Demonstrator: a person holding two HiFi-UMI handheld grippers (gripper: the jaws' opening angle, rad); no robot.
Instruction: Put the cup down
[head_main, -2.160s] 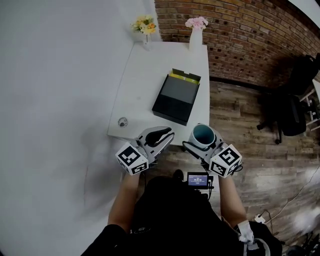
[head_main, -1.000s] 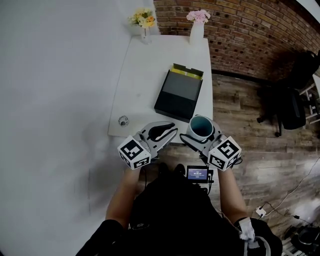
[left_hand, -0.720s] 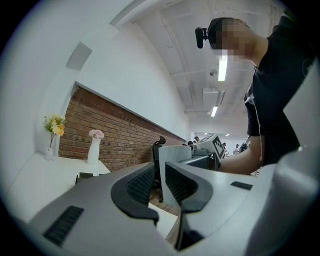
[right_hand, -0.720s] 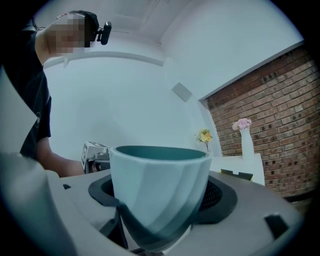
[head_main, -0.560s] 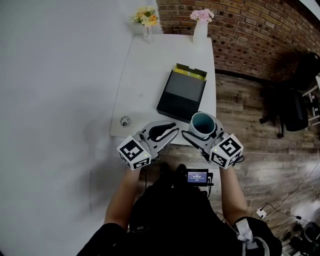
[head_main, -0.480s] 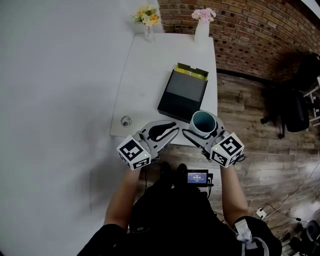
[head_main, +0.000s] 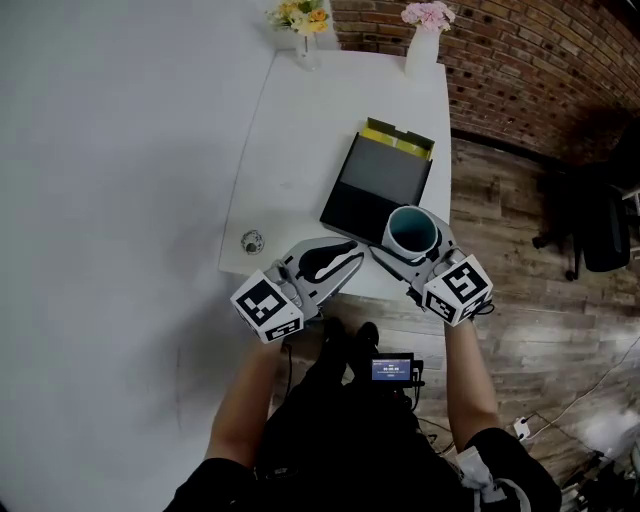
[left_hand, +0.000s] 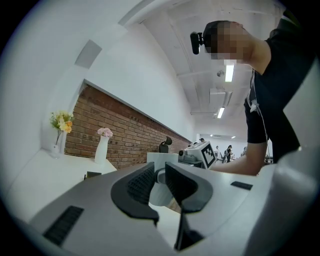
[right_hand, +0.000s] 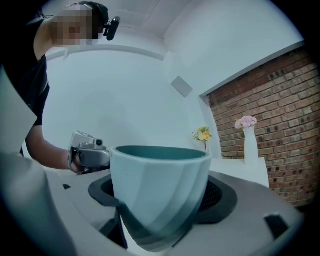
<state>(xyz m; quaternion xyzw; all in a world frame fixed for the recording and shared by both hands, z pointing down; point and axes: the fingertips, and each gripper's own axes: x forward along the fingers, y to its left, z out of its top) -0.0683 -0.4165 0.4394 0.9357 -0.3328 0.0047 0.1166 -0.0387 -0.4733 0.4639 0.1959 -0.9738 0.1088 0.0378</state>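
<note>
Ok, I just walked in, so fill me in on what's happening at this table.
A person stands at the white table with a gripper in each hand. The right gripper has its jaws clamped on a pale teal ceramic cup, upright, held over the table's near right corner beside the flat black box. The cup is not set down yet. The left gripper hovers alongside, its jaws slightly apart with nothing between them.

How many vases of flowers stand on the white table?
2. The vase of yellow flowers stands at the white table's far left corner; the white vase of pink flowers stands at its far right corner. No other seems hidden.
</note>
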